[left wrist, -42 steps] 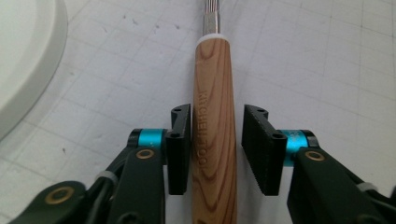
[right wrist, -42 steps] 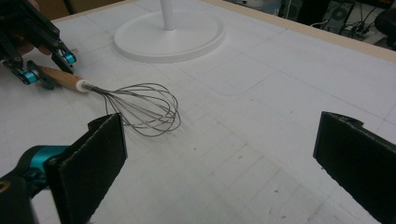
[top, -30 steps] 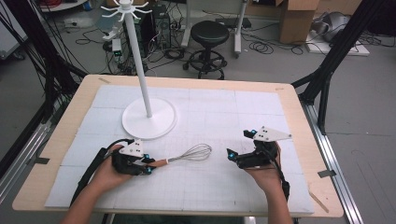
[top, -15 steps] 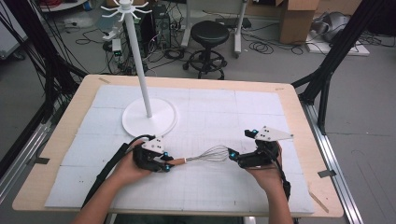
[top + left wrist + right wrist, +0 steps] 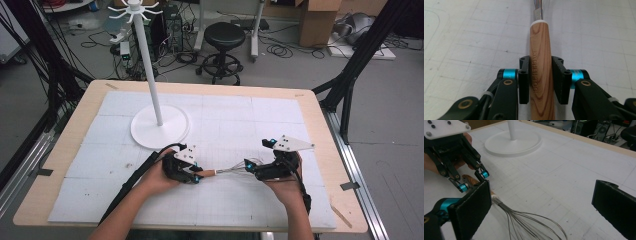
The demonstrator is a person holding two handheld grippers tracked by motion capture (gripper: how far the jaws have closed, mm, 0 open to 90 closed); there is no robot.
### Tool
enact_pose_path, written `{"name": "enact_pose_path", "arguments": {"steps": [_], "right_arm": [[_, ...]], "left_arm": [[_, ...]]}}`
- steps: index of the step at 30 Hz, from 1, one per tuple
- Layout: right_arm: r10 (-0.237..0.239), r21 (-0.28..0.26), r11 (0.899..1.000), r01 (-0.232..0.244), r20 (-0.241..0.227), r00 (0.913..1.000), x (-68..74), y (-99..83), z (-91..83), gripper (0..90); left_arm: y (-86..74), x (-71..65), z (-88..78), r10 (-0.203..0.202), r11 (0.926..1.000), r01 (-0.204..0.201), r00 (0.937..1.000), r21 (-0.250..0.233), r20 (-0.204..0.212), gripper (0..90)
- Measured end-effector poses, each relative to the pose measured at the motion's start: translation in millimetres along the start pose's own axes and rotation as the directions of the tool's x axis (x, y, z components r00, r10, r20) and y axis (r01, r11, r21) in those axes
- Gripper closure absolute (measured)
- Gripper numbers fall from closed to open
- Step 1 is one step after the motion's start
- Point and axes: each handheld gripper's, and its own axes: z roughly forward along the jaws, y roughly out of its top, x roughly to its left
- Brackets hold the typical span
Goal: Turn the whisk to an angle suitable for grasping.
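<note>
Left gripper view: left gripper (image 5: 541,82) clamps whisk (image 5: 541,75) handle; right gripper (image 5: 544,205) gapes around wires. Risk: careless closure could bend them.

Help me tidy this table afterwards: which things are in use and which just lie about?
In use:
whisk, wooden handle clamped by left gripper
right gripper, fingers open around the wires

Lying about:
white stand on the table
stool, boxes on the floor behind
</note>
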Motion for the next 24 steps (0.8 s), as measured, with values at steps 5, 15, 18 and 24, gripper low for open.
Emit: {"name": "enact_pose_path", "arguments": {"steps": [5,15,18,24], "right_arm": [[0.002,0.003,1.0,-0.002,-0.002,1.0,0.2,-0.1,0.1,1.4],[0.001,0.007,1.0,-0.001,-0.003,1.0,1.1,0.0,-0.3,1.4],[-0.002,0.007,1.0,0.002,0.001,1.0,1.5,0.0,-0.9,1.4],[-0.007,0.015,1.0,0.007,0.001,1.0,2.5,-0.1,0.4,1.4]], "left_arm": [[-0.4,-0.7,-1.1,-0.011,0.9999,0.011,0.9998,0.0,-0.015,59.2],[-9.1,0.8,-38.5,-0.097,0.9848,0.096,0.9953,-0.145,0.005,44.3],[-15.9,0.8,-47.2,-0.113,0.9781,0.112,0.9936,-0.176,0.003,41.2],[-42.2,4.4,-76.7,-0.182,0.9525,0.17,0.983,-0.252,-0.024,37.2]]}}
